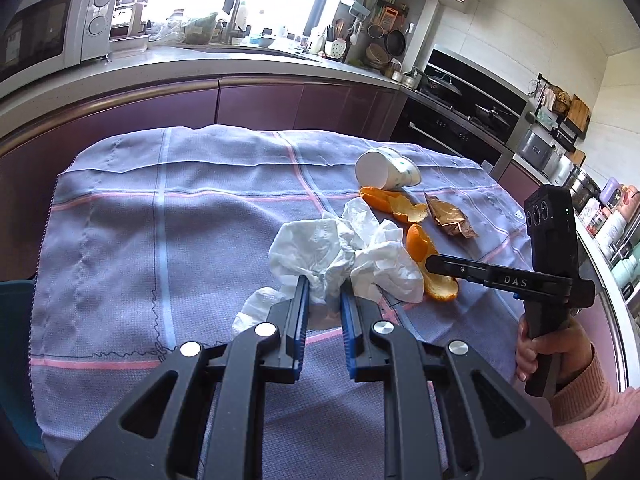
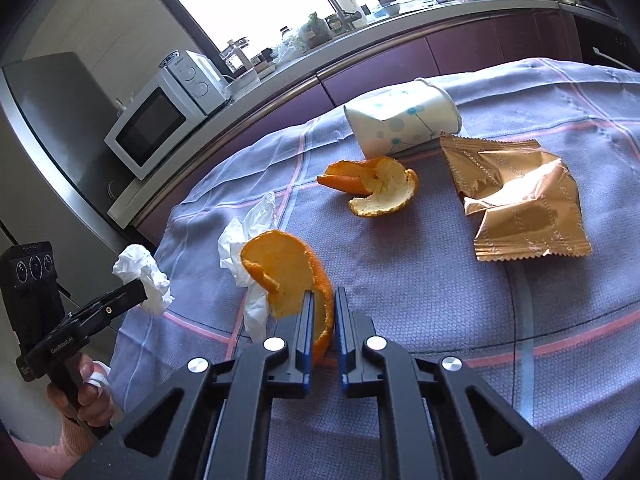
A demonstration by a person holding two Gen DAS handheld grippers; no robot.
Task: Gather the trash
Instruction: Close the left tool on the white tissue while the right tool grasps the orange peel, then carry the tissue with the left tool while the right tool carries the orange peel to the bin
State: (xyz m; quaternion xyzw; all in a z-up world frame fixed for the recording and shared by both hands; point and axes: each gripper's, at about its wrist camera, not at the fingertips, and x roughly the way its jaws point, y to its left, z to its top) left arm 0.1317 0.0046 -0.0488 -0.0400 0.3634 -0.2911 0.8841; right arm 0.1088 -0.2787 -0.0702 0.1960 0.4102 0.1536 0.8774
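Both grippers loaded for the haul: left gripper (image 1: 324, 294) clamped on crumpled tissue (image 1: 340, 256), right gripper (image 2: 322, 312) pinching orange peel (image 2: 290, 272), ready for binning.

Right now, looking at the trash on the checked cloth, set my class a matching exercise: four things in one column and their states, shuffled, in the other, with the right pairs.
Things:
1. paper cup
2. tissue
3. near orange peel
4. gold wrapper

States:
A. pinched in the right claw
B. lying flat on the cloth, torn open
C. tipped over on its side
D. pinched in the left claw

Pairs: 1-C, 2-D, 3-A, 4-B
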